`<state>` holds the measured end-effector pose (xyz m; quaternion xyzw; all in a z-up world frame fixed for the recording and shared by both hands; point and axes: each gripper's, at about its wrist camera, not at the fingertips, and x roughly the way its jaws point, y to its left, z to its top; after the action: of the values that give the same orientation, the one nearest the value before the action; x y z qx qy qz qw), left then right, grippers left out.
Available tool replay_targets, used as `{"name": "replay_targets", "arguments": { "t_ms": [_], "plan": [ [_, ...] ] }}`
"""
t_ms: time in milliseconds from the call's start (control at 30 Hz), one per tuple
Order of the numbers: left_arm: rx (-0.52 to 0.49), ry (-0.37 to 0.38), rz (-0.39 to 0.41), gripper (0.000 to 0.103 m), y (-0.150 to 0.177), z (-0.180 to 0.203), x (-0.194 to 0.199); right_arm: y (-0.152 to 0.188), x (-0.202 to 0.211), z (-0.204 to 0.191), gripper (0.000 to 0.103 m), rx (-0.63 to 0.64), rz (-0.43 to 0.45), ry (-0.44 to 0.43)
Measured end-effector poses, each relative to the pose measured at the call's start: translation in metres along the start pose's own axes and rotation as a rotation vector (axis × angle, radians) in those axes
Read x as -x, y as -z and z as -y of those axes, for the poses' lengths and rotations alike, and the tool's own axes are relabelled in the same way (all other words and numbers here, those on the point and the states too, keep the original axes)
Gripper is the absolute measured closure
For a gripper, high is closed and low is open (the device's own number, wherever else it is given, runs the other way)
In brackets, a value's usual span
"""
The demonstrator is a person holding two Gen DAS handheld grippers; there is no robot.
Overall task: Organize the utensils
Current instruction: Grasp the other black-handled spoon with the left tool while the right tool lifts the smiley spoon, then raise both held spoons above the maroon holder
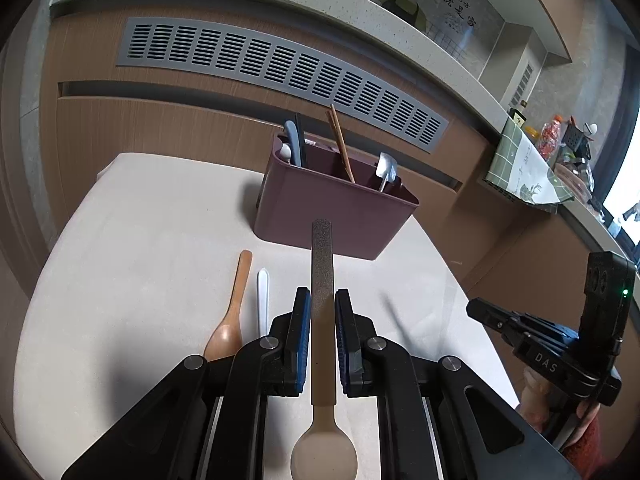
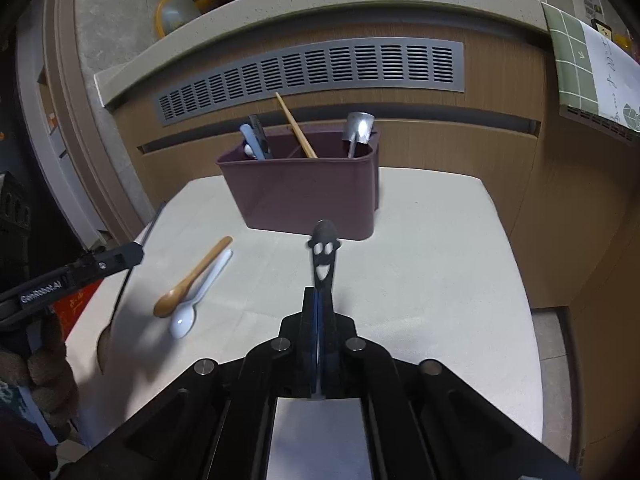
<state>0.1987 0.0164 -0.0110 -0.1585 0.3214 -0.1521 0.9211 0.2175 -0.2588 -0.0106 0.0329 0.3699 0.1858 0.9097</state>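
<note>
With a spoon (image 1: 322, 320) clamped in the left gripper (image 1: 322, 304) and a fork (image 2: 325, 252) pinched in the right gripper (image 2: 320, 300), both long handles could be knocked on the caddy (image 2: 304, 196) rim at twelve o'clock.

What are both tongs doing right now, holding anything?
Left tongs: shut on the tan spoon, handle pointing forward.
Right tongs: shut on the dark smiley-face utensil.

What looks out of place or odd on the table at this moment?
Nothing is spilled or damaged. A wooden spoon and a white spoon lie loose, side by side on the table, outside the maroon caddy. Each claw holds one more utensil.
</note>
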Motion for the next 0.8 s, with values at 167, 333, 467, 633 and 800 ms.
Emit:
{"name": "replay_targets", "arguments": {
  "t_ms": [167,333,467,633,800],
  "plan": [
    [0.005,-0.003,0.001,0.091,0.000,-0.001,0.001,0.000,0.001,-0.004,0.103,0.012,0.004,-0.002],
    [0.027,-0.018,0.002,0.091,0.003,-0.008,0.002,0.012,-0.013,0.003,0.093,0.051,-0.110,-0.037],
    [0.072,-0.029,-0.014,0.091,0.005,-0.020,-0.001,0.031,-0.027,0.014,0.078,0.034,-0.179,-0.031],
    [0.100,-0.041,-0.022,0.091,0.009,-0.025,-0.004,0.030,-0.051,0.012,0.078,-0.005,-0.205,-0.066],
    [0.080,-0.063,0.017,0.091,0.010,-0.024,0.002,0.016,-0.088,0.000,0.080,0.079,-0.232,0.047]
  ]
}}
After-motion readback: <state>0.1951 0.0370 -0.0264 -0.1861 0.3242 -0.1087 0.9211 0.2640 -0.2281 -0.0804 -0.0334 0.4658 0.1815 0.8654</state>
